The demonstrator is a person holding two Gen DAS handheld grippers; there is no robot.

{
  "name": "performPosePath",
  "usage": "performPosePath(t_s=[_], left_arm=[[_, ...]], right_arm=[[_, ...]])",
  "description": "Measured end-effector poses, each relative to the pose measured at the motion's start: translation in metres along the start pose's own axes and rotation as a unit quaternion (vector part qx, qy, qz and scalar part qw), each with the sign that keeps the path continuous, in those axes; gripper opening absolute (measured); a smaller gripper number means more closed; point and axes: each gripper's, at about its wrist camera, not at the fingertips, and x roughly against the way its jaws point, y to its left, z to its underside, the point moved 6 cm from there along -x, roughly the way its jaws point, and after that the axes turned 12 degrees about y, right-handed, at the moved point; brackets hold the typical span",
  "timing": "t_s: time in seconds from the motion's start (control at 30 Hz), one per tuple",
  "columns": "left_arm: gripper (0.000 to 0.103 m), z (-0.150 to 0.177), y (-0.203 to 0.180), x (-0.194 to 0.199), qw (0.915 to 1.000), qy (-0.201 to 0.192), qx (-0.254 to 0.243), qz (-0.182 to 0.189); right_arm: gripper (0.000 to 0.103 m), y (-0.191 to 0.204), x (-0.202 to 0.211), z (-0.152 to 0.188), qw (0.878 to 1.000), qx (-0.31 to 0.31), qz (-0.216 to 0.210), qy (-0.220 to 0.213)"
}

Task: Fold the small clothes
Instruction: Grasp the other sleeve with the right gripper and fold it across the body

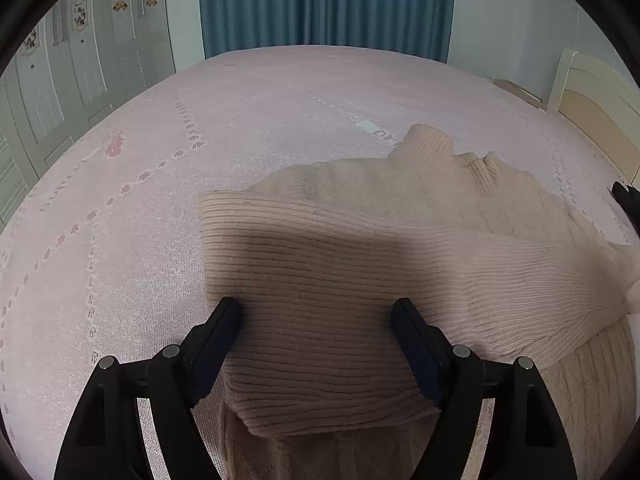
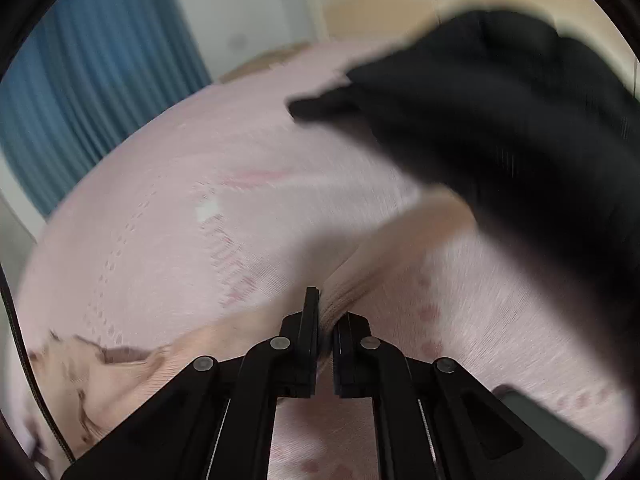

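a beige ribbed knit sweater [image 1: 360, 264] is seen lying on a pale pink patterned bedspread [image 1: 140, 208], its turtleneck collar [image 1: 430, 142] pointing to the far right. a panel of the knit is already folded over at the near left, giving a straight edge on that side.

left gripper [image 1: 316, 312]: the black jaws are spread wide and straddle the folded panel at its near edge. the pads are not pressed into the knit, so nothing is gripped; the cloth merely lies between and under them. the left fingertip [image 1: 228, 312] sits just at the fold's left edge.

right gripper [image 2: 326, 320]: the jaws are clenched on a thin edge of the beige knit [image 2: 360, 280], which rises from the pinch toward the far right. this view is smeared by motion blur, so which part of the garment is held cannot be told. a black garment [image 2: 520, 100] lies on the bed at the far right, partly over the beige cloth's far end.

step in hand, as judged: the right side of the sweater is to be carried over toward the left, onto the folded panel.

notes for doing it well:
- the pinch should be kept firm; ribbed knit stretches and slips.
- the edge should be lifted clear of the bedspread before being drawn across, so the lower layer is not dragged.
- the left jaws could be lowered onto the panel to pin it.
- the black garment should be kept out of the fold.
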Motion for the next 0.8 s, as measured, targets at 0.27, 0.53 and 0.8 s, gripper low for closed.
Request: performPosePath(t_s=[0.27, 0.53, 0.8], left_arm=[[0.082, 0.003, 0.024, 0.019, 0.9948, -0.014, 0.065, 0.077], [0.083, 0.05, 0.106, 0.079, 0.9882, -0.047, 0.089, 0.115], [0.083, 0.077, 0.165, 0.102, 0.9877, -0.052, 0.088, 0.118]], right_arm=[[0.005, 0.126, 0.097, 0.009, 0.989, 0.126, 0.011, -0.077], [0.005, 0.316, 0.168, 0.084, 0.96, 0.252, -0.068, -0.101], [0.006, 0.492, 0.148, 0.229, 0.916, 0.368, -0.153, -0.03]])
